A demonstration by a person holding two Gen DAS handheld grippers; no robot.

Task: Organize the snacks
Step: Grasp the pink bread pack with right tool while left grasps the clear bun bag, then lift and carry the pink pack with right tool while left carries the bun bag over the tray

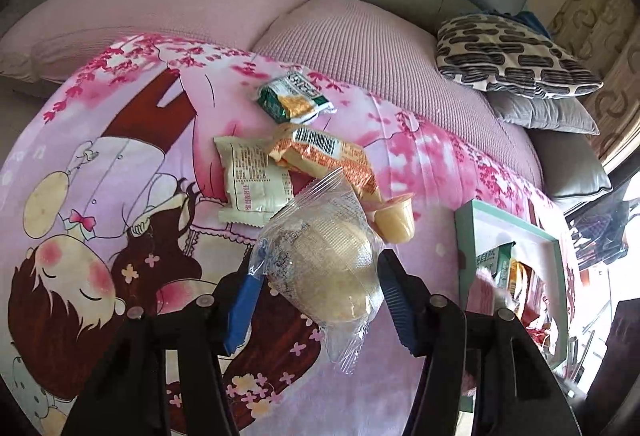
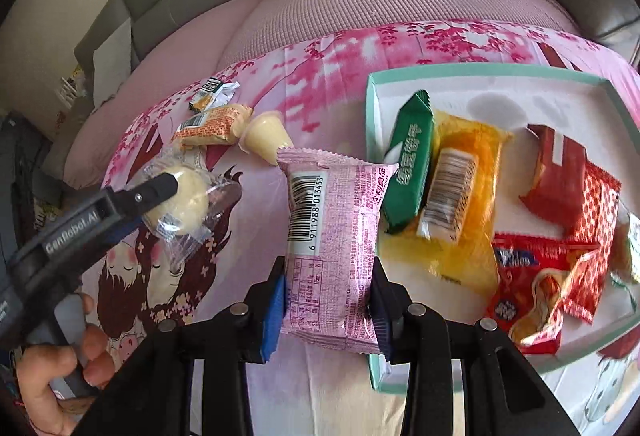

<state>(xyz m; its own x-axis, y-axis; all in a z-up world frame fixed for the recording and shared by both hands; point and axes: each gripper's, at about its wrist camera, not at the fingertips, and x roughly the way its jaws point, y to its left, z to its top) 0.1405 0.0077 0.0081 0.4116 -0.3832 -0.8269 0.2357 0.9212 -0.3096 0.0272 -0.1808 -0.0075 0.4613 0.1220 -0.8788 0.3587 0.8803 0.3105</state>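
Right wrist view catches what my left camera barely glimpses: the mint-rimmed tray [image 2: 472, 70] holding a green packet [image 2: 412, 164], a yellow pack [image 2: 468, 196] and red wrappers [image 2: 560, 236], while my right gripper [image 2: 328, 300] clamps a pink snack pack [image 2: 336, 244] just beside its rim. Left wrist view shows my left gripper [image 1: 316, 276] pinching a clear-wrapped round cake [image 1: 320, 256] above the blanket [image 1: 120, 156], with an orange packet [image 1: 324, 152] and a jelly cup [image 1: 396, 218] lying beyond.

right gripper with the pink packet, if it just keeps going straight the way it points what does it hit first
Probably the near left wall of the teal tray, or the jelly cup lying just outside it. The right gripper aims between the two, and depth is unclear.
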